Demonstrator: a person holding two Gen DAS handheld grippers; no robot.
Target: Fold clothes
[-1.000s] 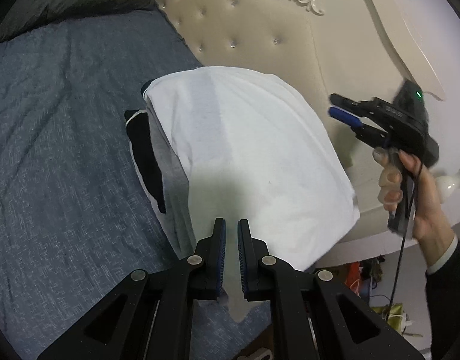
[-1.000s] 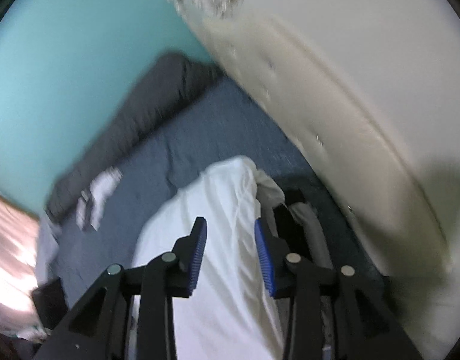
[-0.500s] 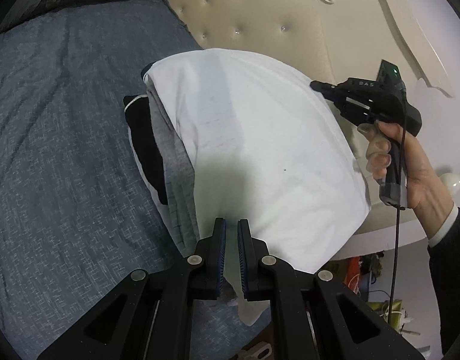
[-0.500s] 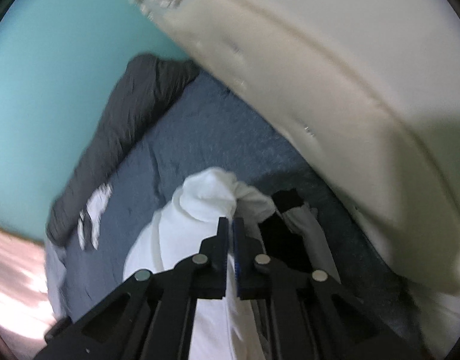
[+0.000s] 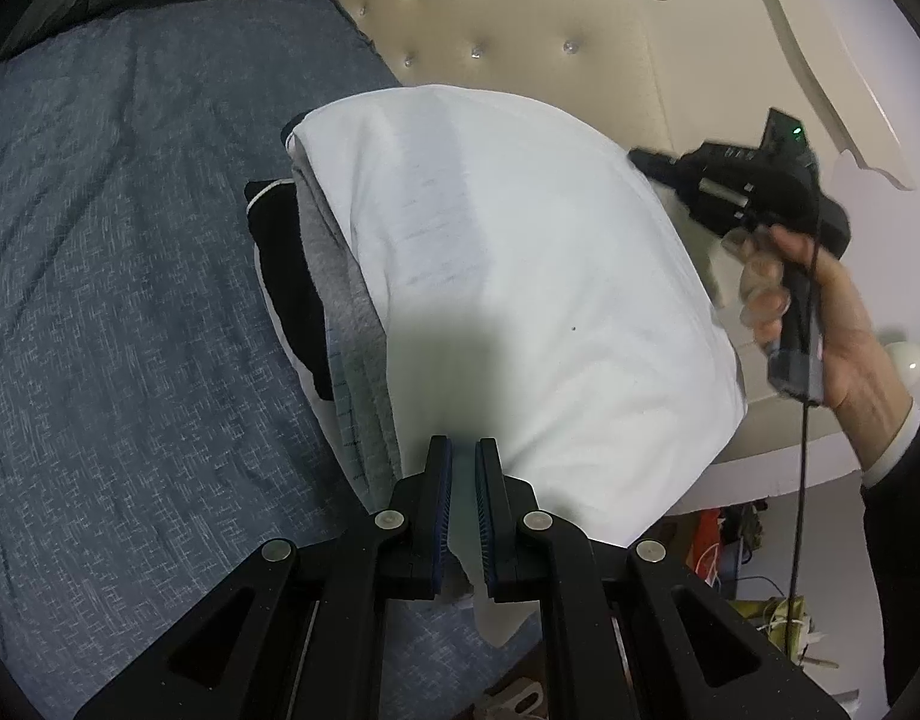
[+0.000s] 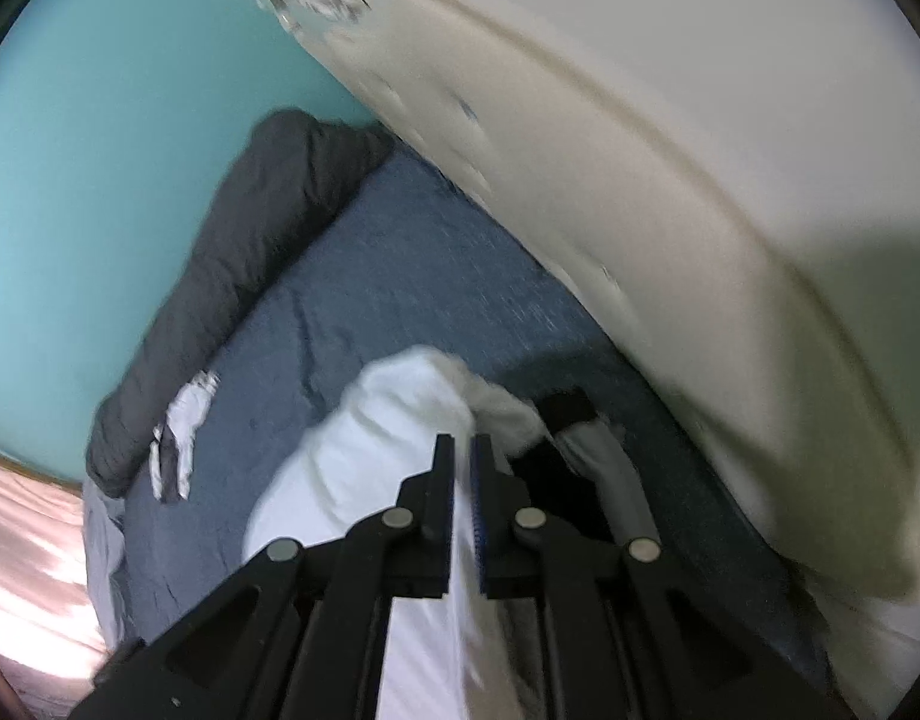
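With each hand-held gripper, left (image 5: 463, 468) and right (image 6: 462, 468), pinched nearly closed on the white garment (image 5: 520, 276) over the pile (image 5: 316, 312) on the bed (image 5: 118, 252), keep both corners level and taut.

White garment (image 5: 520, 276): plain white, one tiny dark speck near its middle. Beneath it, a grey garment (image 5: 346, 312) with a faint blue grid on its lower part, and a black garment (image 5: 286, 276) edged with a thin white line. Bedspread (image 5: 130, 300): blue-grey, fine pale crosshatch. Headboard (image 5: 520, 30): cream, button-tufted, with a white carved scroll. Both grippers black; finger pads (image 5: 441, 504) blue. Right gripper (image 5: 640, 157) body shows a small green light. Wall (image 6: 130, 120): turquoise. Dark grey quilt (image 6: 232, 276) along it. Sleeve (image 5: 904, 462): black, white cuff.
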